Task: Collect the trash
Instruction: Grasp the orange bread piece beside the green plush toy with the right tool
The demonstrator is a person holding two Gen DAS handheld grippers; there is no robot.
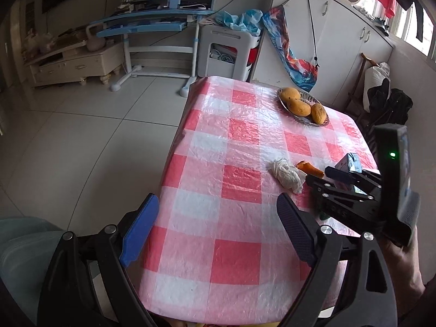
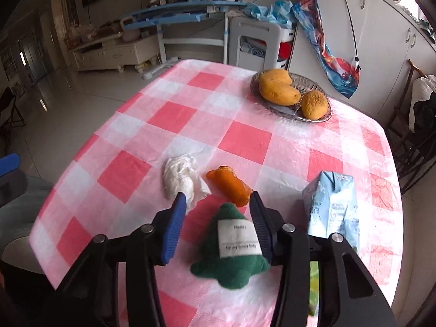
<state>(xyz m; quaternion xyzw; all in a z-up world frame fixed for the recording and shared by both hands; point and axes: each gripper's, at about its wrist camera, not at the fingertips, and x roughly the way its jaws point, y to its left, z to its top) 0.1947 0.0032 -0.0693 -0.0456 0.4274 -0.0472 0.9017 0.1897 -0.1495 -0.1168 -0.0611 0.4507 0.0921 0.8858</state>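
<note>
On the red-and-white checked table (image 2: pixel 239 139) lie a crumpled white tissue (image 2: pixel 181 175), an orange peel piece (image 2: pixel 230 184), a light blue carton (image 2: pixel 331 204) and a green plush toy with a white label (image 2: pixel 231 250). My right gripper (image 2: pixel 216 200) is open, its fingers on either side of the plush toy, tips near the tissue and peel. My left gripper (image 1: pixel 218 201) is open and empty over the table's near left edge. The tissue (image 1: pixel 287 175), the peel (image 1: pixel 309 168) and the right gripper (image 1: pixel 317 175) show in the left wrist view.
A metal plate (image 2: pixel 321 115) with three mangoes (image 2: pixel 278 87) stands at the table's far side. A blue desk (image 1: pixel 147 23), a white cart (image 1: pixel 226 51) and white cabinets (image 1: pixel 327 38) stand beyond. A dark chair (image 2: pixel 414 136) is on the right. Tiled floor (image 1: pixel 95 125) lies left.
</note>
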